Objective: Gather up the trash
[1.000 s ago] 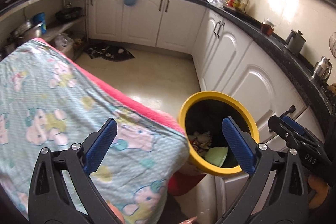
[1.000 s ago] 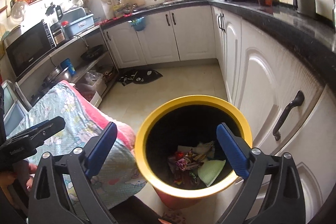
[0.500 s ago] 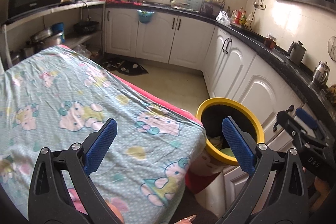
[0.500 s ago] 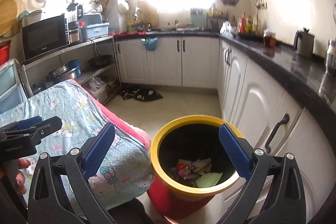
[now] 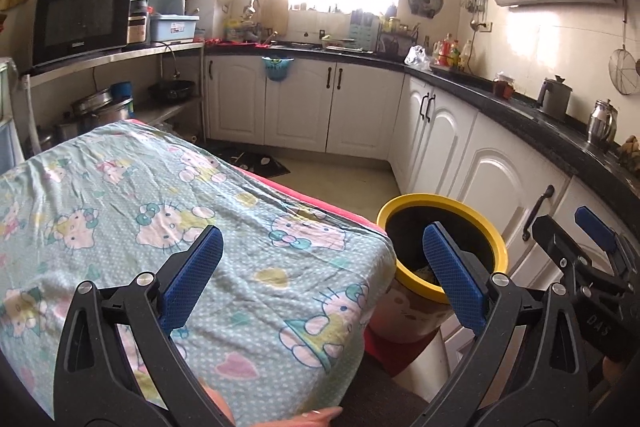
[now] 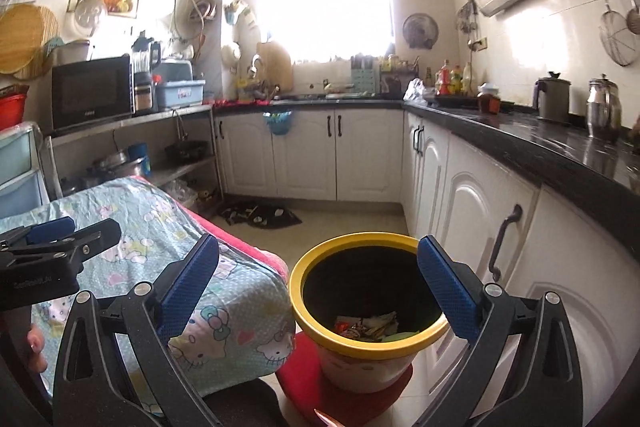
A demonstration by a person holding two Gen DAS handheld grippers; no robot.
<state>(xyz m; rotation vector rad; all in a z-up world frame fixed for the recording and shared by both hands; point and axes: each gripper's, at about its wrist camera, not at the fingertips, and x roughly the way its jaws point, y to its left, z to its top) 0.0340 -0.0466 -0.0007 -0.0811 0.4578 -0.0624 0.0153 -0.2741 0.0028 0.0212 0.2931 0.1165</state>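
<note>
A yellow-rimmed trash bin [image 6: 316,267] stands on the floor beside the cloth-covered table, on a red mat [image 6: 304,379]. Wrappers and a green scrap [image 6: 372,327] lie in its bottom. The bin also shows in the left wrist view [image 5: 496,239]. My right gripper [image 6: 318,287] is open and empty, raised in front of the bin. My left gripper [image 5: 324,275] is open and empty, above the table's near corner. Each gripper shows at the edge of the other's view.
The table carries a light blue cartoon-print cloth [image 5: 120,211]. White cabinets [image 6: 472,211] under a black counter [image 6: 540,143] run along the right and far wall. A dark mat [image 6: 260,215] lies on the tiled floor. A shelf with a microwave [image 5: 80,23] stands at the left.
Both grippers have risen and tilted up away from the bin, which now sits lower and smaller in both views. More of the kitchen shows. Both stay open and empty.
</note>
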